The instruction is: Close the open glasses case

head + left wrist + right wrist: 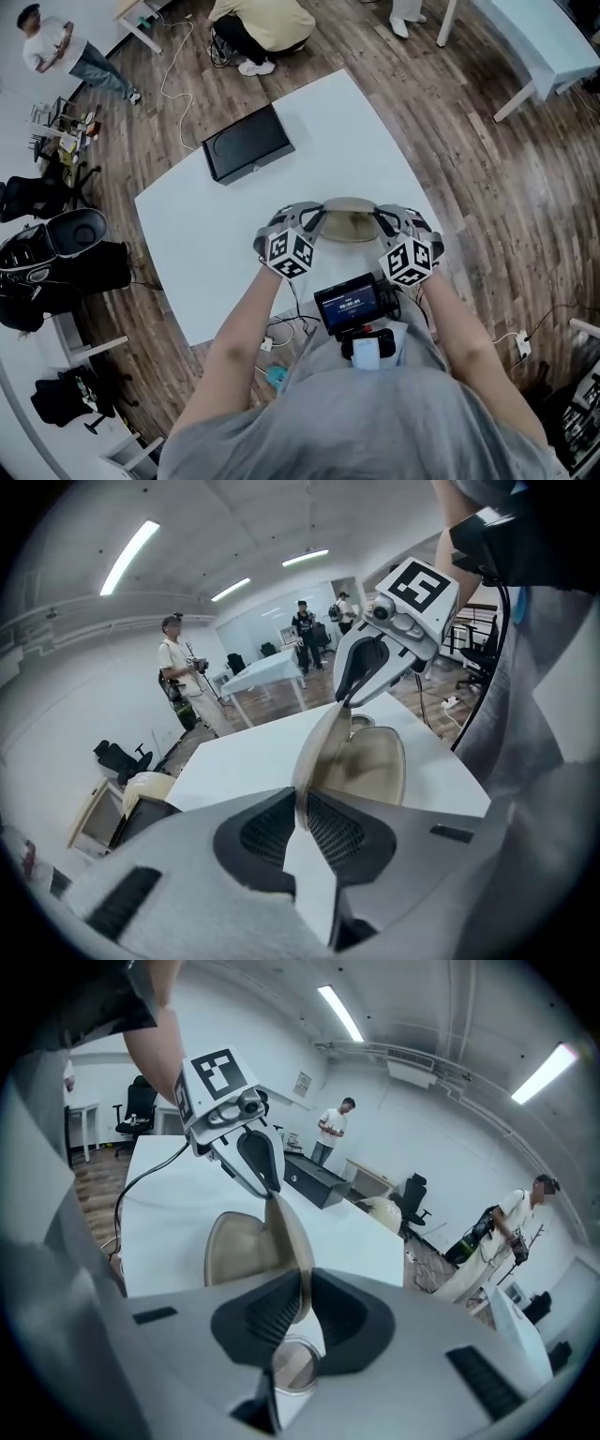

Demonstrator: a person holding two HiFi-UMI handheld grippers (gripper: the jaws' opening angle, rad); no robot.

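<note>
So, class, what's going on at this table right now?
A person works two hand-held grippers. The left gripper and the right gripper are each shut on one end of the raised lid of a beige glasses case lying on the white table. The lid stands up from the base, so the case is not yet closed.
</note>
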